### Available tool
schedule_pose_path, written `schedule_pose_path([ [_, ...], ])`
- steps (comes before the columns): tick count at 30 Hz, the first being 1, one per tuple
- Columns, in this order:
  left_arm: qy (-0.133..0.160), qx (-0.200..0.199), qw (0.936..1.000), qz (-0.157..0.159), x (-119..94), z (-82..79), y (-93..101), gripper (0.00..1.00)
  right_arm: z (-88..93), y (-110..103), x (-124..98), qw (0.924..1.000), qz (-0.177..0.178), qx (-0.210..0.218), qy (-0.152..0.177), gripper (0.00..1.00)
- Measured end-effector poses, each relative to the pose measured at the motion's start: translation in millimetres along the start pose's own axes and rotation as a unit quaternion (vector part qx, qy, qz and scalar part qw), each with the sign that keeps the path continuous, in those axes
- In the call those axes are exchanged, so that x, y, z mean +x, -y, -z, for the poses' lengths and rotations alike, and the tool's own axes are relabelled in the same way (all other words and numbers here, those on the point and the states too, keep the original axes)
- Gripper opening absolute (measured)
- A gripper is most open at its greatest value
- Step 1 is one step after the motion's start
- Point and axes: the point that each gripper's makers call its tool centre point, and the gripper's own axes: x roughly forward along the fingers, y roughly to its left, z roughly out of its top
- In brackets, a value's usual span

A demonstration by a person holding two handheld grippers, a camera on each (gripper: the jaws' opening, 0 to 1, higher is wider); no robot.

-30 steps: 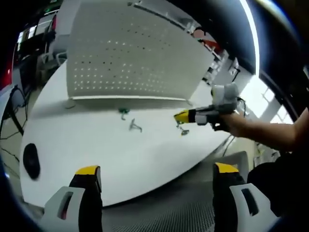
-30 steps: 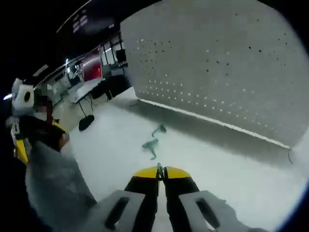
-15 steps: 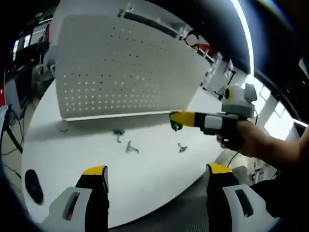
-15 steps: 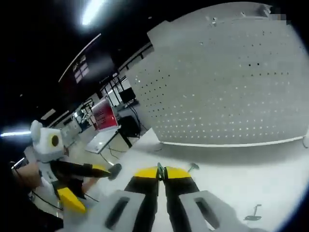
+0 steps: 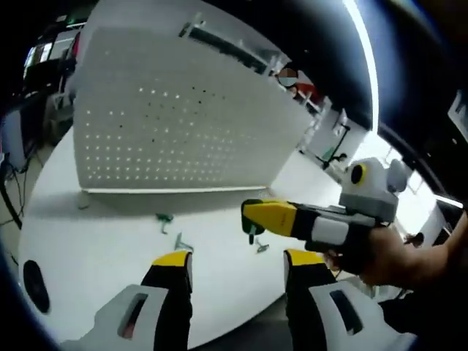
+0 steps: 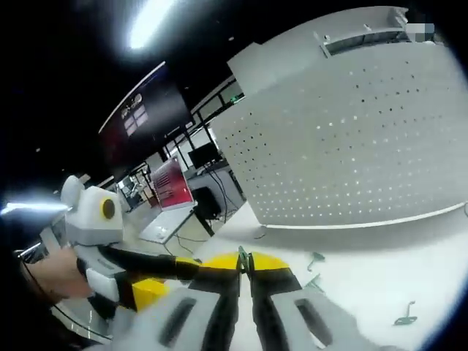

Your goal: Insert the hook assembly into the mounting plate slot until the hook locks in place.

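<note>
my right gripper (image 5: 252, 217), clamped on a green hook (image 5: 251, 234), hangs above the table (image 5: 95, 256); the pegboard (image 5: 175, 124) stands upright beyond, far side. my left gripper (image 5: 238, 267), jaws apart and empty, sits nearer me.

My white surface (image 5: 95, 248) carries the perforated mounting plate (image 5: 168, 124), standing upright along its far edge. Three small green hooks (image 5: 162, 218) (image 5: 181, 243) (image 5: 261, 247) lie loose before the plate, and a dark round object (image 5: 33, 276) sits near the left edge.
</note>
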Motion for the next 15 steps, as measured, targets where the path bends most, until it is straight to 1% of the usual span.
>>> schedule_pose_path([
  [2, 0.012, 0.003, 0.9999, 0.000, -2, -4.8, -0.4, 0.39, 0.7, -3, 0, 1.0000, -0.001, -0.002, 0.001, 0.01],
  [3, 0.017, 0.004, 0.9999, 0.000, -3, -6.7, -0.3, 0.33, -0.1, -5, 0, 1.0000, -0.005, 0.002, 0.005, 0.01],
  [5, 0.027, 0.006, 0.9996, 0.000, -5, -10.5, -0.2, 0.25, -0.4, -8, 1, 0.9999, -0.010, 0.006, 0.006, 0.01],
  [9, 0.036, 0.001, 0.9993, 0.005, -6, -14.5, 0.4, 0.19, -1.0, -12, 1, 0.9998, -0.016, 0.009, 0.011, 0.01],
  [13, 0.035, -0.006, 0.9993, 0.010, -4, -13.6, 1.8, 0.18, -5.0, -15, 0, 0.9993, -0.022, 0.021, 0.023, 0.01],
  [15, 0.036, -0.004, 0.9993, 0.013, -4, -13.5, 3.3, 0.17, -6.2, -18, 0, 0.9992, -0.025, 0.021, 0.025, 0.01],
])
